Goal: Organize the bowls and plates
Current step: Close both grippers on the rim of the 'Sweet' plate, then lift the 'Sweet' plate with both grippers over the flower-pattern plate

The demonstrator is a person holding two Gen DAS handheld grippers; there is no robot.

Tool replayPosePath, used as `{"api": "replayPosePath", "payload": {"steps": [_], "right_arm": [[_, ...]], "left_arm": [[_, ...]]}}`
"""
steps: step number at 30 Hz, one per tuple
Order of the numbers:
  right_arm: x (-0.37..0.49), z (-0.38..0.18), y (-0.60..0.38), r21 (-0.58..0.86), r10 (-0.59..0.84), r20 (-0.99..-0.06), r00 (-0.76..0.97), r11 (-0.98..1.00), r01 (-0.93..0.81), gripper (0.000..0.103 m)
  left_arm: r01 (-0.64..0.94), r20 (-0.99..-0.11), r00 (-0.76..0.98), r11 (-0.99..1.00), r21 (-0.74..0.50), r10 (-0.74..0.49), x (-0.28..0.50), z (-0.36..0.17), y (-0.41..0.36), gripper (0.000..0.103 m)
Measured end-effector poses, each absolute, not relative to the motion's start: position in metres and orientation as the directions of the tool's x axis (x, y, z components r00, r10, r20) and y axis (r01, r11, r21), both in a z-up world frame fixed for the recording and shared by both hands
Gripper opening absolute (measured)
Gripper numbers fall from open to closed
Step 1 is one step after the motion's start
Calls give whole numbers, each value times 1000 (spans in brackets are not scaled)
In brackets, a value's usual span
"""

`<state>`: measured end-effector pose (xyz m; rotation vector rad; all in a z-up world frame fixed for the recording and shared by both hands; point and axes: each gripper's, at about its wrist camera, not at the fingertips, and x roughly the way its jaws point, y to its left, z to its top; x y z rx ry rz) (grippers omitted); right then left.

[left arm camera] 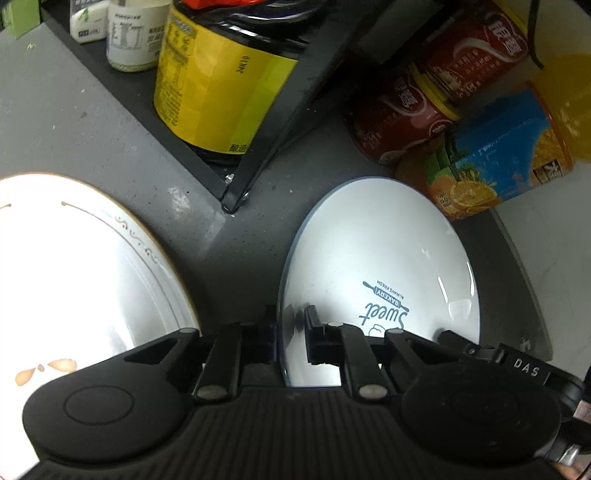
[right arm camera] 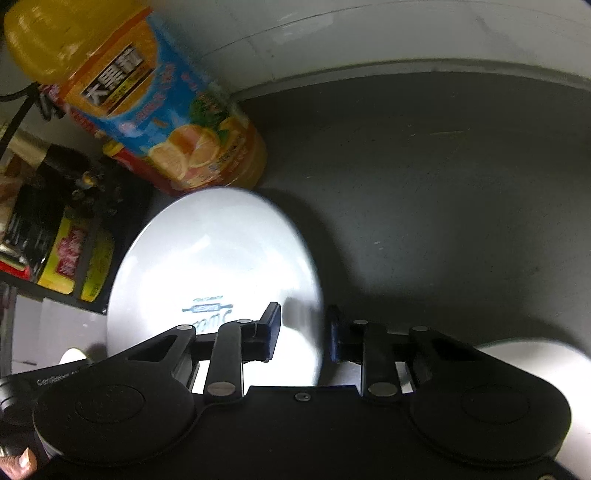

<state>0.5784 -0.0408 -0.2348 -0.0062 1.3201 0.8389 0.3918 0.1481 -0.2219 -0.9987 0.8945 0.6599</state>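
The pale blue-rimmed plate [left arm camera: 380, 266] carries dark blue print reading "Sweet", with "BAKERY" inside a rolling-pin outline and "ALWAYS FRESH" in small letters; in the left wrist view the words read upside down. It sits on the dark grey surface [left arm camera: 92, 122]. In the right wrist view the same plate [right arm camera: 218, 258] is blurred, and only the rolling-pin mark can be made out.

At 1 o'clock from the plate stands an orange juice bottle [left arm camera: 498, 155] with a blue label showing orange slices and Chinese characters; just beside it, at 12 o'clock, are two red bottles [left arm camera: 436, 88] with white Chinese script. At 11 o'clock, on a black shelf [left arm camera: 155, 125], stands a dark bottle with a yellow label [left arm camera: 218, 88] bearing Chinese print, and beyond it a small white jar [left arm camera: 135, 35] with a printed table too small to read.

The left hand-held gripper [left arm camera: 290, 332] straddles the plate's 7 o'clock rim, one finger outside and one above the plate; its jaws are narrowly parted, and whether they pinch the rim cannot be told. "DAS" is printed on its right side. The right hand-held gripper [right arm camera: 303, 332] stands partly open, its jaws on either side of the plate's 5 o'clock edge, apparently without clamping it.

A second white plate with gold scrollwork [left arm camera: 85, 280] lies at 9 o'clock, apart from the first.
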Motion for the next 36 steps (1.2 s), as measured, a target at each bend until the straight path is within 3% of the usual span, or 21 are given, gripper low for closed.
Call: {"api": "replayPosePath", "payload": {"steps": [4,7,14,36], "right_arm": [[576,-234,-43,451,548,-836,14,702,-552,27],[578,-235,-46,450,540,-841,12,712,-539,16],[571,-220,-62,501,599,-800,15,683,-531,8],[518,-177,-86,526,634,-770,78,699,-485,8]], "left_arm": [[-805,-869,490,421,-417,76,392,-221,149,12],[-808,-871,485,417,-416,71,391,-220,150,12],[-799,-867,491,440,-409,85,385,-211,149,12],[-734,-851,521,542,-408,64,346,-175,154,10]]}}
